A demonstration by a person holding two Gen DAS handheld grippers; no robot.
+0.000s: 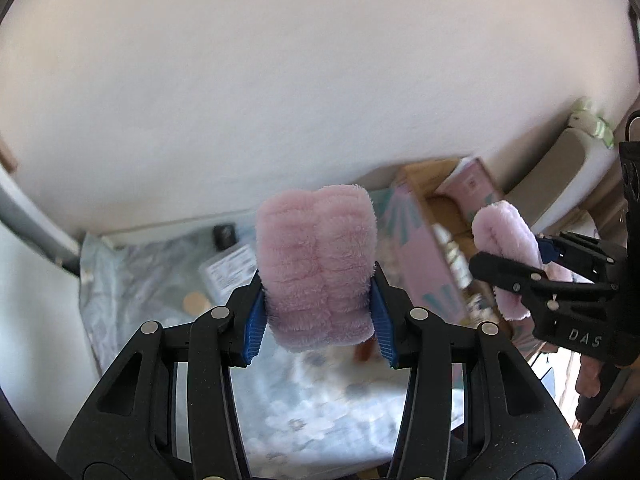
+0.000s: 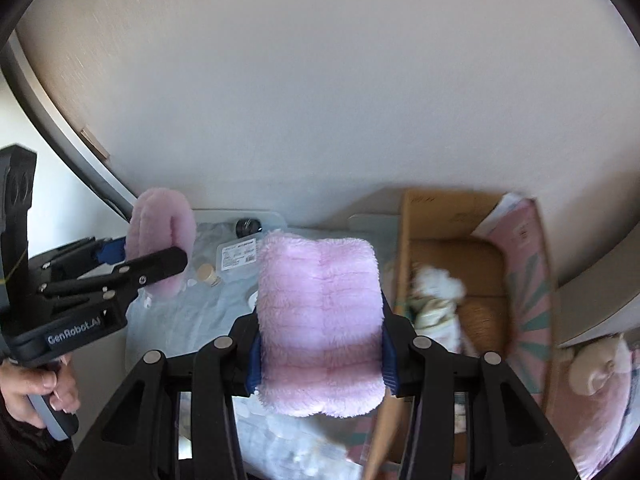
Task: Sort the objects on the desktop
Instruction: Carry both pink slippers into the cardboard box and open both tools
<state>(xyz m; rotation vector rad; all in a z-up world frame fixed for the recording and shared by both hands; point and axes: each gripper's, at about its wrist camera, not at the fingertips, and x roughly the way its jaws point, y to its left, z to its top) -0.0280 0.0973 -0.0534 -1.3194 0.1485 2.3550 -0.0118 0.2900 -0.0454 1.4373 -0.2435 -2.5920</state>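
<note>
Left gripper (image 1: pixel 318 308) was clamped on one pink fluffy piece (image 1: pixel 316 264), held up above the floral-covered table (image 1: pixel 304 400). Right gripper (image 2: pixel 320 344) was likewise clamped on a second pink fluffy piece (image 2: pixel 318 320). Whether these were separate items or two ends of one could not be told. An open cardboard box (image 2: pixel 440 216) stood to the right, holding a crumpled cloth (image 2: pixel 436 296). A flat labelled package (image 2: pixel 238 258) lay on the table near the wall.

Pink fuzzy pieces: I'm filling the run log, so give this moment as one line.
left tool: shut on pink fuzzy piece | right tool: shut on second pink fuzzy piece | both lifted | cardboard box: open, to the right
</note>
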